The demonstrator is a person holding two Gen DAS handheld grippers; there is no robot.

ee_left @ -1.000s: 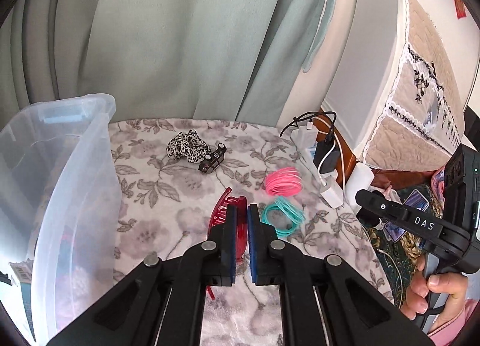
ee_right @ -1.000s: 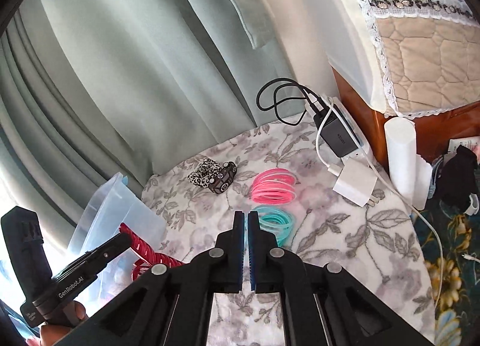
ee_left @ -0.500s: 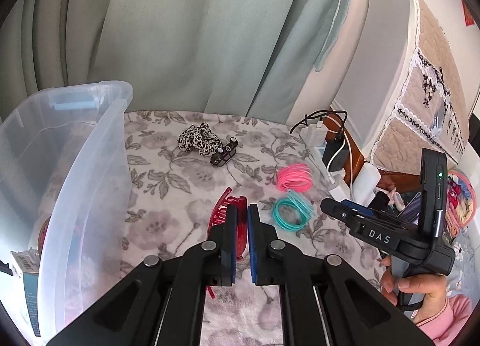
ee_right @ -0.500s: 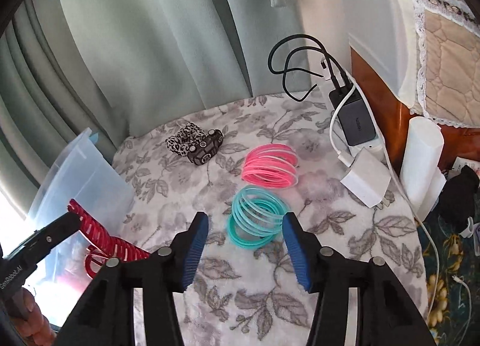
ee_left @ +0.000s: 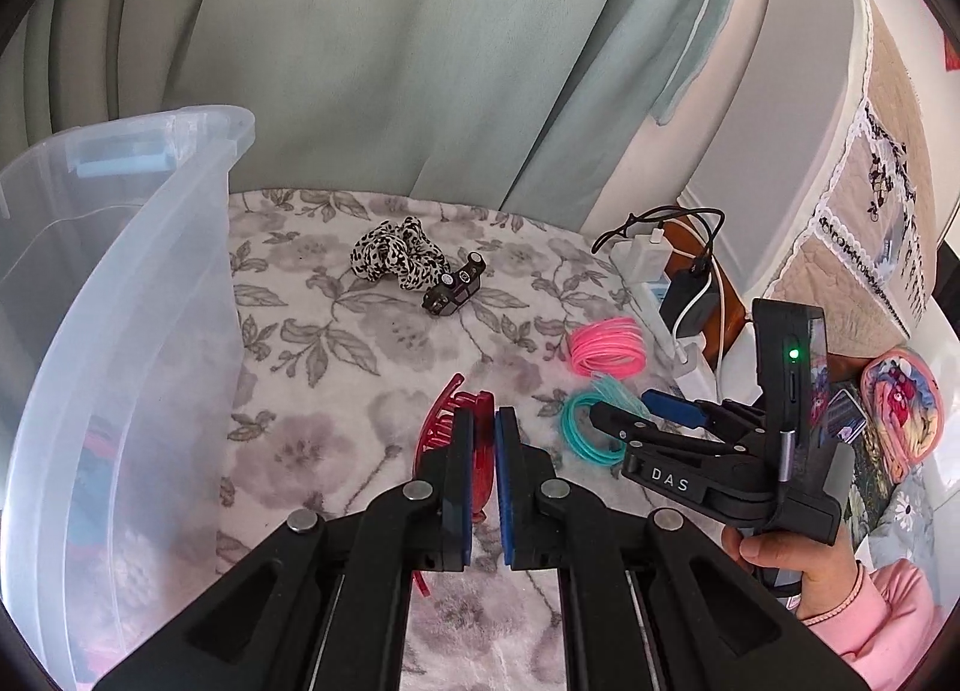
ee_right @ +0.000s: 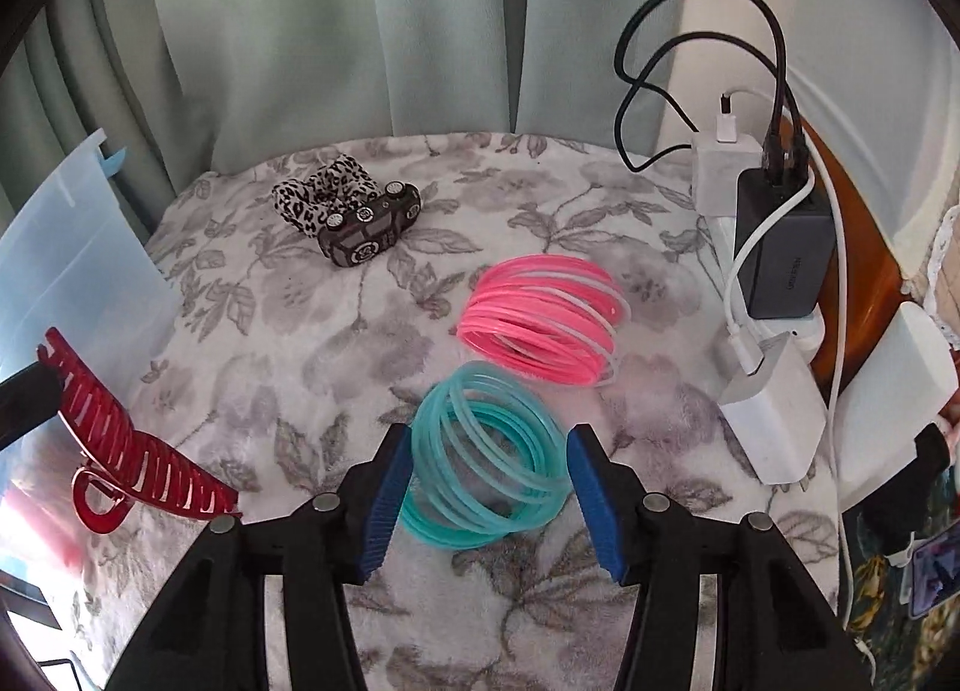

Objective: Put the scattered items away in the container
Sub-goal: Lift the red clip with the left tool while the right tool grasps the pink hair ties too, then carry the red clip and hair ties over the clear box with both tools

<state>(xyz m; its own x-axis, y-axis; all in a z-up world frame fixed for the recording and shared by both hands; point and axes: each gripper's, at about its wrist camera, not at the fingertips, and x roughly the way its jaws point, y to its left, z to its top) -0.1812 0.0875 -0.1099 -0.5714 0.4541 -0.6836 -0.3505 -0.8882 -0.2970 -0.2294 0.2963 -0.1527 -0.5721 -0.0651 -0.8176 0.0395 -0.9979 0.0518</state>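
The right claw was shut a second ago; now it is wide open around the teal rings on the bed, ready to grab them. The left claw still pinches the red clip beside the bin, which already holds some blurry things.

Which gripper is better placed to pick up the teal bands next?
Right. The right gripper is open, with the teal bands between its fingers; the left gripper is shut on the red hair claw.
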